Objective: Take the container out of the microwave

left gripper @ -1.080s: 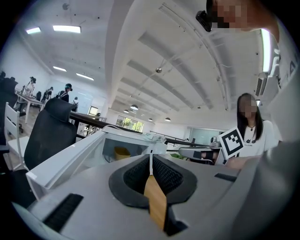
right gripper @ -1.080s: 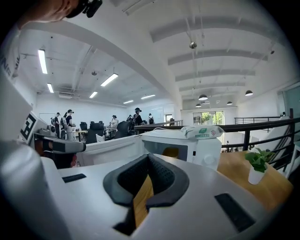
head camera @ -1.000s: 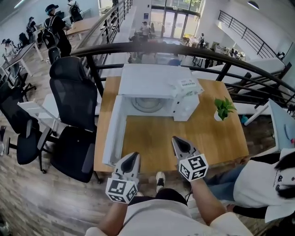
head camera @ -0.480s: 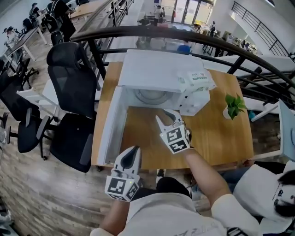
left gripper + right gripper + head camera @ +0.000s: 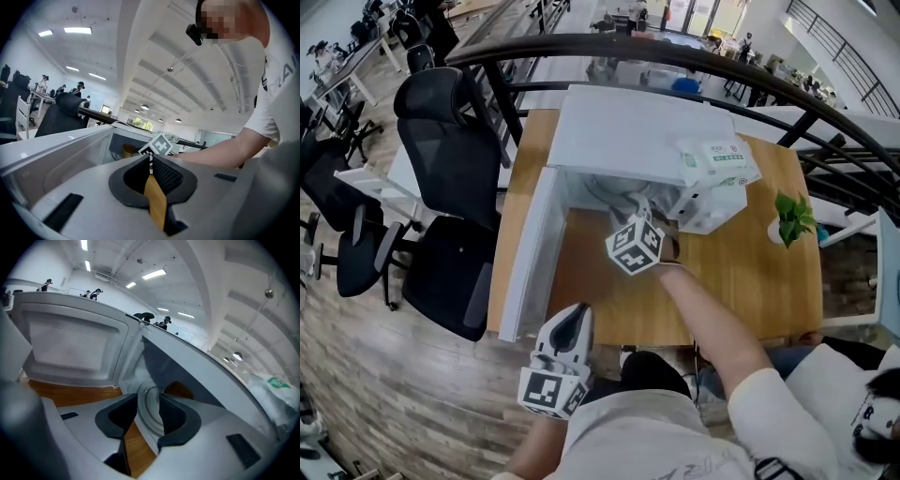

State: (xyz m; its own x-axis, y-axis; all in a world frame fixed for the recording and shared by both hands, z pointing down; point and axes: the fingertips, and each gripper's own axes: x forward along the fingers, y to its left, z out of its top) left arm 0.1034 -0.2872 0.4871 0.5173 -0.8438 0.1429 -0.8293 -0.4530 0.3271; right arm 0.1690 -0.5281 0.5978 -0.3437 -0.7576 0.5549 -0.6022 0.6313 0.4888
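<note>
On the far left are black chairs (image 5: pixel 455 159). Next is the white microwave (image 5: pixel 628 131) on the wooden table (image 5: pixel 741 272), with its door (image 5: pixel 530 253) swung open to the left. The left gripper (image 5: pixel 577 317) hangs low by the table's near edge, with its jaws shut tight and nothing in them. The right gripper (image 5: pixel 642 208) is at the mouth of the microwave. Its jaws are opening, and they hold nothing. The round white container (image 5: pixel 148 414) sits inside the microwave, right in front of that gap and not touched. A white packet (image 5: pixel 722 161) lies on top of the microwave. A small green plant (image 5: pixel 794 217) stands at the right.
</note>
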